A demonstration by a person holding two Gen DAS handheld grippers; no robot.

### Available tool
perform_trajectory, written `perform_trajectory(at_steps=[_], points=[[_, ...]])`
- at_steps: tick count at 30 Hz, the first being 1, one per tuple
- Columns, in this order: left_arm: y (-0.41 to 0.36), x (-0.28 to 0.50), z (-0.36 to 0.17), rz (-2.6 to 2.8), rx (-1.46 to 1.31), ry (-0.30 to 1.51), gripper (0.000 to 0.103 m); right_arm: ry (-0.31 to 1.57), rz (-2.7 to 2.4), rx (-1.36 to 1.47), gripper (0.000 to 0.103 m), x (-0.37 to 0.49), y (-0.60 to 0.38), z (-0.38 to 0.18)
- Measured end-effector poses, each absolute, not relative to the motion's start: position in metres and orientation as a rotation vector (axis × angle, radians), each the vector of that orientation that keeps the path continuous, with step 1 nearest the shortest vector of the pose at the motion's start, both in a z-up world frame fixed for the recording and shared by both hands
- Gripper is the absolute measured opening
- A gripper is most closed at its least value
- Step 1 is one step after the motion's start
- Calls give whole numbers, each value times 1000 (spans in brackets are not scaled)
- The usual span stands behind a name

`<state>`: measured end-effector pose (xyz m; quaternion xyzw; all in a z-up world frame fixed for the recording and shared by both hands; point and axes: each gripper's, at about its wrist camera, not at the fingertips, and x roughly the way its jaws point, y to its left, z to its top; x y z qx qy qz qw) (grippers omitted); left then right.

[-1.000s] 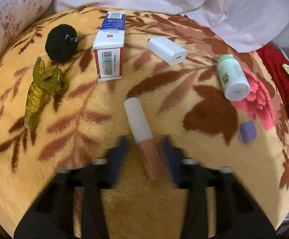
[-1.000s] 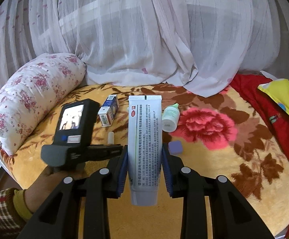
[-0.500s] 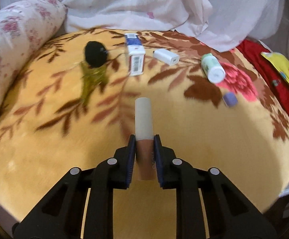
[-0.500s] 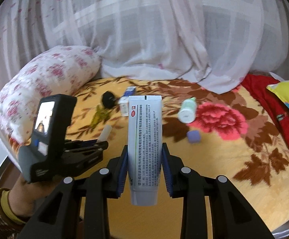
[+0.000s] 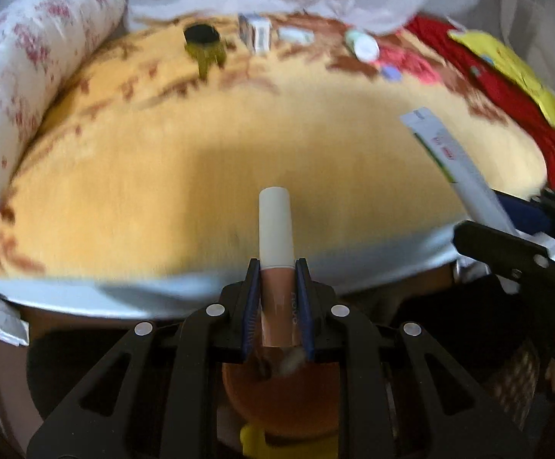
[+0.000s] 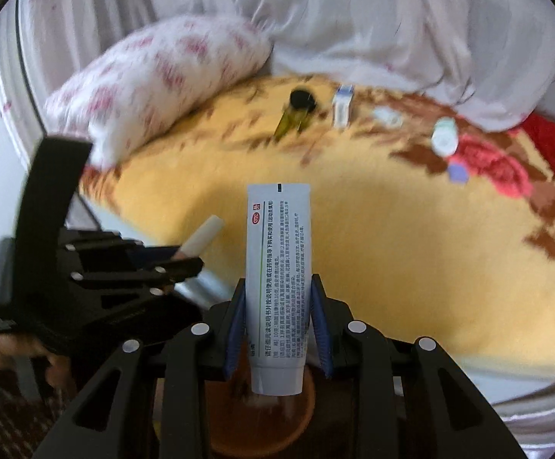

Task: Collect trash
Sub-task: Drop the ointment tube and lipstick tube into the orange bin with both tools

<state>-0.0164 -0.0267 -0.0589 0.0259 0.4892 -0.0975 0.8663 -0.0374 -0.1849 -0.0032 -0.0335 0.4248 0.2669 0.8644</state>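
Observation:
My left gripper [image 5: 276, 306] is shut on a lip-gloss tube [image 5: 275, 237] with a white cap and pinkish body. It also shows in the right wrist view [image 6: 201, 239]. My right gripper [image 6: 277, 329] is shut on a white ointment tube [image 6: 278, 267], also seen at the right of the left wrist view [image 5: 457, 164]. Both grippers are held off the near edge of the bed, above an orange bin [image 5: 281, 401] that also shows below the right gripper [image 6: 266, 417].
On the yellow leaf-patterned blanket [image 5: 201, 153] at the far side lie a black scrunchie [image 5: 201, 34], an olive hair claw [image 5: 206, 57], a small box [image 5: 258, 34], a white charger [image 5: 294, 34], a white bottle [image 5: 363, 44] and a purple eraser [image 5: 390, 72]. A floral pillow [image 5: 28, 76] lies left.
Both grippers pulled back from the bed with their tubes still held, now past the bed's near edge and over the orange bin. The items on the blanket look farther away.

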Motion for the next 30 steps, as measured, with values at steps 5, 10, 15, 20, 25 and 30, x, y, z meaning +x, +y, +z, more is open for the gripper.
perform_trajectory(at_steps=[5,10,15,20,25,30], points=[[-27,-45,-81,-264,80,1112,18,1029,614,-67,31,-63,-177,-43],[-29,-63,-91,-302,87,1149,18,1116,649,-66,31,-78,-169,-67],[-28,-69,-94,-324,89,1168,18,1164,675,-86,31,-88,-163,-77],[-26,-72,-95,-312,90,1173,19,1208,677,-89,34,-88,-161,-87],[-23,-72,-86,-255,109,1155,57,1176,643,-87,57,-83,-169,-78],[-22,-69,-68,-222,131,1077,68,1123,602,-76,61,-74,-180,-65]])
